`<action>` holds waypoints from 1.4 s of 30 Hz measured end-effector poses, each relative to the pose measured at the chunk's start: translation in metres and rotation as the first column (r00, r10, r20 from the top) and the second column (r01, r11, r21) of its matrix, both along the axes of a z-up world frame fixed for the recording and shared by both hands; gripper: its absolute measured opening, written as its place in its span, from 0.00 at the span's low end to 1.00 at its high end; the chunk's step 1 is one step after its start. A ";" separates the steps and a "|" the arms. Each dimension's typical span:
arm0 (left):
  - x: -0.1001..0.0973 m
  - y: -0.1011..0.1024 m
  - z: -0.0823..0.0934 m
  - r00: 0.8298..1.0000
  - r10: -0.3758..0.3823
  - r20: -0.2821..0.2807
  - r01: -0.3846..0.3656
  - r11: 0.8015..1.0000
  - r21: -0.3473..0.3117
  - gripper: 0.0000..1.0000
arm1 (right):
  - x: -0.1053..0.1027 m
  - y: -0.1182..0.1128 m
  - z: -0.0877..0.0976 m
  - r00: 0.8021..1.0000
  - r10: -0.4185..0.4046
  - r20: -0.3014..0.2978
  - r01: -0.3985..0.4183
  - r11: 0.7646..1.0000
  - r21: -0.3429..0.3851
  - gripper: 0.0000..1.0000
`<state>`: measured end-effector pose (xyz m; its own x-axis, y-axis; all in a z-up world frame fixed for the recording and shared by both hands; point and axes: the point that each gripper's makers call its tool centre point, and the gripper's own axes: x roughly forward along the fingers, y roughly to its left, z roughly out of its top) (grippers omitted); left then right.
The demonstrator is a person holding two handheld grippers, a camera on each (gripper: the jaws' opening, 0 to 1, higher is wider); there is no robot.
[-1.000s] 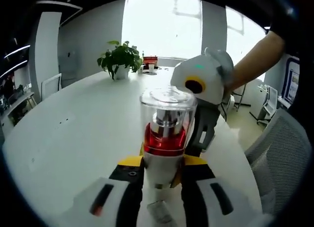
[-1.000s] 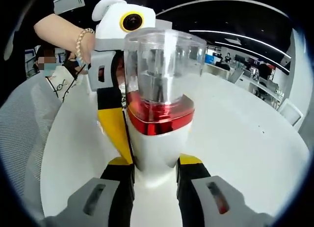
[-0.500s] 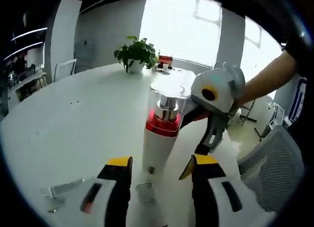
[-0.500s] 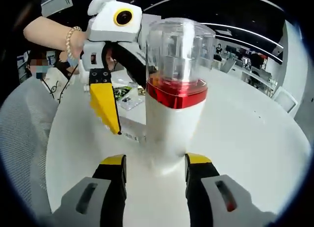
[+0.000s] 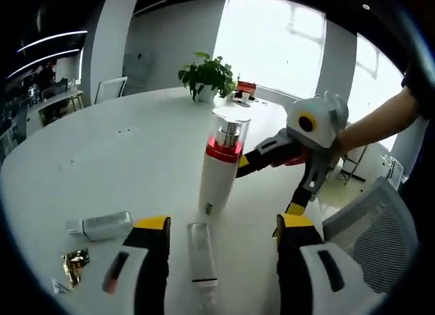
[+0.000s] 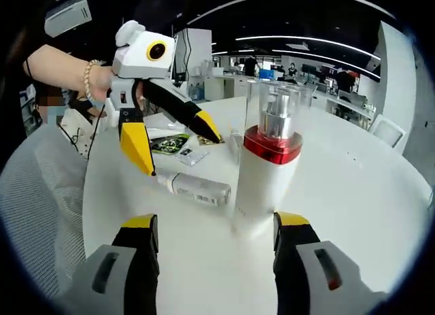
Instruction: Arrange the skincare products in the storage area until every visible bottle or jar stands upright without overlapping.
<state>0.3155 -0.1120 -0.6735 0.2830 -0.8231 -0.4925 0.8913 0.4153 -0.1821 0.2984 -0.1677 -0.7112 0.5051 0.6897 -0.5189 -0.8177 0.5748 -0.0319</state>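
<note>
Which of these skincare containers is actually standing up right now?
The tall white pump bottle with the red collar and clear cap. The tube in front of it and the silvery bottle lie flat on the table.

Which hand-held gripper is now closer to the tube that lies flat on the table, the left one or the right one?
Left. The left hand-held gripper is open with the lying tube between its jaws. The right hand-held gripper faces the upright pump bottle, with the tube lying further ahead of its jaws.

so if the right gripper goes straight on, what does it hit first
Probably the upright pump bottle: it stands just ahead of the open right gripper, slightly toward its right finger. Depth is hard to judge.
</note>
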 end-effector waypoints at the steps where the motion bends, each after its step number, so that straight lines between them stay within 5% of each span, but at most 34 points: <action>1: -0.006 0.001 0.001 1.000 0.004 0.006 -0.004 1.000 -0.002 0.64 | -0.004 0.001 0.001 1.000 -0.003 -0.004 0.003 1.000 0.006 0.71; 26: -0.075 0.078 0.006 0.989 0.140 -0.043 -0.141 0.990 -0.020 0.81 | -0.061 0.019 0.027 0.996 -0.090 -0.020 0.092 0.987 0.133 0.89; 42: -0.112 0.137 0.004 0.955 0.289 -0.065 -0.292 0.956 -0.025 0.92 | -0.078 0.026 0.046 0.989 -0.146 -0.002 0.144 0.972 0.187 0.96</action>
